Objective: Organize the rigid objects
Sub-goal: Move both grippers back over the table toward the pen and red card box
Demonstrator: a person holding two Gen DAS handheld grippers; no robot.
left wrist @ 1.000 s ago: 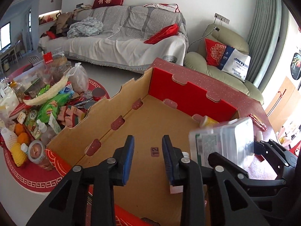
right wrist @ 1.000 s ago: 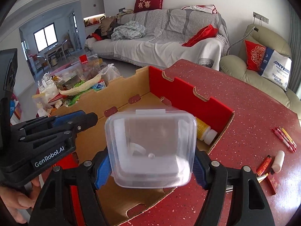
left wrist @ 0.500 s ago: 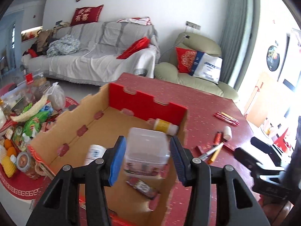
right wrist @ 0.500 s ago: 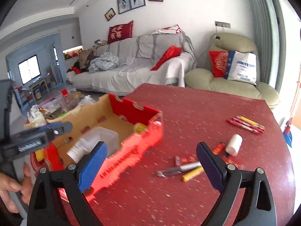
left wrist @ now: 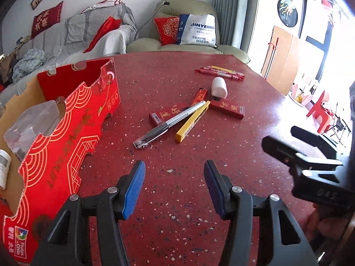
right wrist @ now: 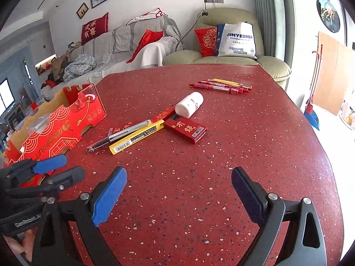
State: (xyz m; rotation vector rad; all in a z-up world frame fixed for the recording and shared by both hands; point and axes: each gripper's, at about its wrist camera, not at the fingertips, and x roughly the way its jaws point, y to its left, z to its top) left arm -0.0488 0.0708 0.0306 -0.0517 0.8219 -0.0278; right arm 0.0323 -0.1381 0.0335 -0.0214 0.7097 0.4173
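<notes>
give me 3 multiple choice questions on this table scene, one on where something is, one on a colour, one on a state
1. Where does the clear plastic container sit?
A. inside the red cardboard box
B. on the armchair
C. beside the red markers

2. What colour is the long flat box lying against the silver pen?
A. green
B. yellow
C. white

3. How is the white bottle placed?
A. upright
B. held in jaws
C. lying on its side

Key:
1 A, it shows behind the box's scalloped wall.
2 B, its face is plainly yellow.
3 C, it rests lengthwise on the table, and both the left gripper and right gripper are empty.
</notes>
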